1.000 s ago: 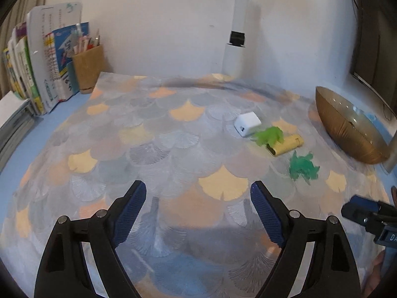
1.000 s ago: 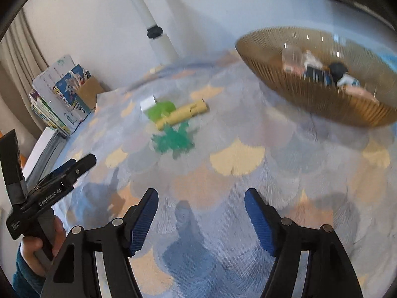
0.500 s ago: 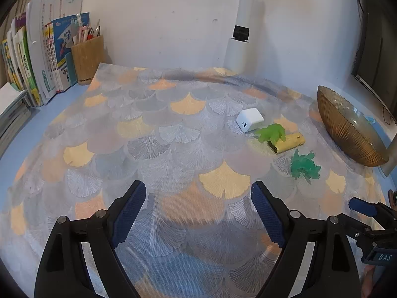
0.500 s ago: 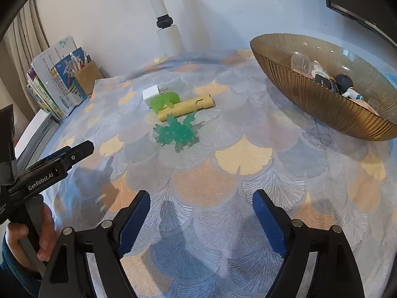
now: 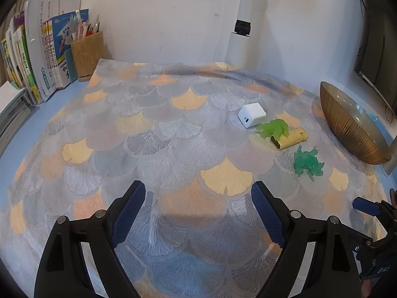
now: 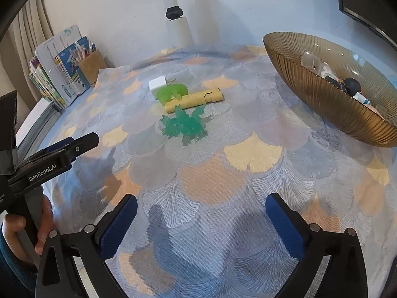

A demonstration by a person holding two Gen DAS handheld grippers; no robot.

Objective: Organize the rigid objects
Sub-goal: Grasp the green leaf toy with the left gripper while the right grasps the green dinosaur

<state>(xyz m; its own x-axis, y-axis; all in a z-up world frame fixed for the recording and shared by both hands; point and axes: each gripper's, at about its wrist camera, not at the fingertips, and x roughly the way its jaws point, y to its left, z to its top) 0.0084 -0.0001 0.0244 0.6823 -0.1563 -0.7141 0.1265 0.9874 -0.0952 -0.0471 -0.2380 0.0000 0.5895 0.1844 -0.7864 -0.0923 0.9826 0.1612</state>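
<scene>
On the patterned cloth lie a white charger cube, a light green toy, a yellow tube and a darker green toy, clustered together. A ribbed amber bowl at the right holds several small items. My left gripper hovers open over bare cloth, well short of the cluster. My right gripper also hangs over bare cloth with nothing between its fingers, its jaws opening wide.
Books and a brown pen cup stand at the back left by the wall. A white lamp post rises at the back. A dark monitor edge is at the far right. A hand holds the left gripper's handle.
The right gripper's jaws have spread wider. Both views have steadied and tilted slightly; the objects on the cloth have not moved.
</scene>
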